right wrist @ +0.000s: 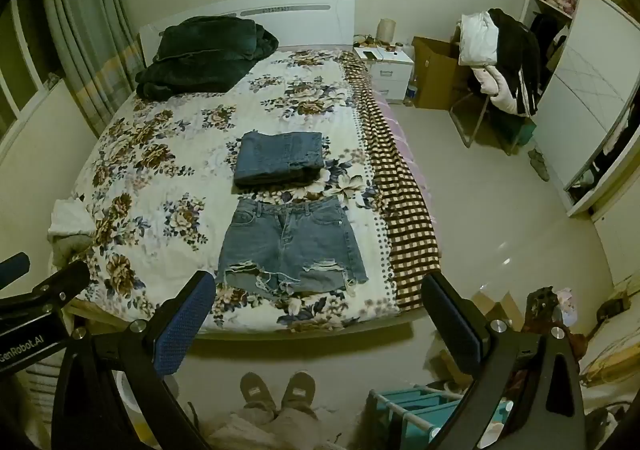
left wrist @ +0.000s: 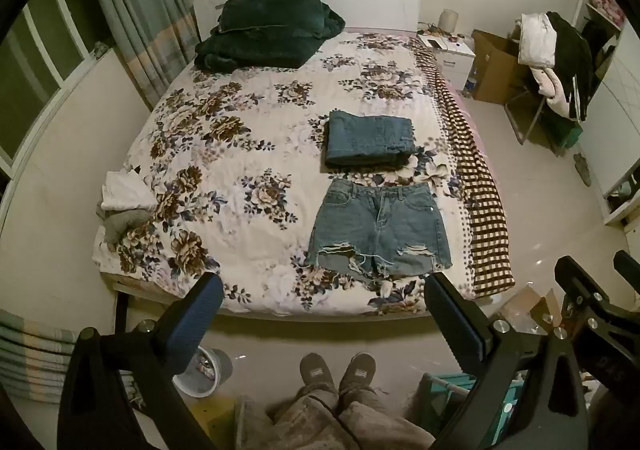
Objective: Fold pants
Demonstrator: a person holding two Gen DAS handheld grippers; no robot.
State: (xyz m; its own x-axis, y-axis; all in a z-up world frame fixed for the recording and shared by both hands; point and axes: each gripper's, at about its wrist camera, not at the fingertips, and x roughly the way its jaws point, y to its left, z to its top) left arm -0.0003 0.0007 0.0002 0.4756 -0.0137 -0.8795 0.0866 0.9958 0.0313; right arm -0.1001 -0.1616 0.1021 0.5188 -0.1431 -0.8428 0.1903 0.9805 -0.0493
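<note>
Ripped denim shorts (left wrist: 378, 228) lie spread flat near the foot of the floral bed (left wrist: 248, 154), waistband toward the headboard. They also show in the right wrist view (right wrist: 290, 244). A folded pair of jeans (left wrist: 370, 136) lies just beyond them, also in the right wrist view (right wrist: 280, 158). My left gripper (left wrist: 324, 306) is open and empty, held above the floor short of the bed's foot edge. My right gripper (right wrist: 318, 310) is open and empty, likewise short of the bed and beside the left one.
A dark green blanket (left wrist: 264, 30) lies at the headboard. White and grey clothes (left wrist: 124, 202) sit at the bed's left edge. A checked cloth (left wrist: 476, 178) hangs over the right side. A chair piled with clothes (right wrist: 500, 66), cardboard boxes and a nightstand (right wrist: 386, 70) stand to the right. A teal rack (right wrist: 416, 414) is by my feet.
</note>
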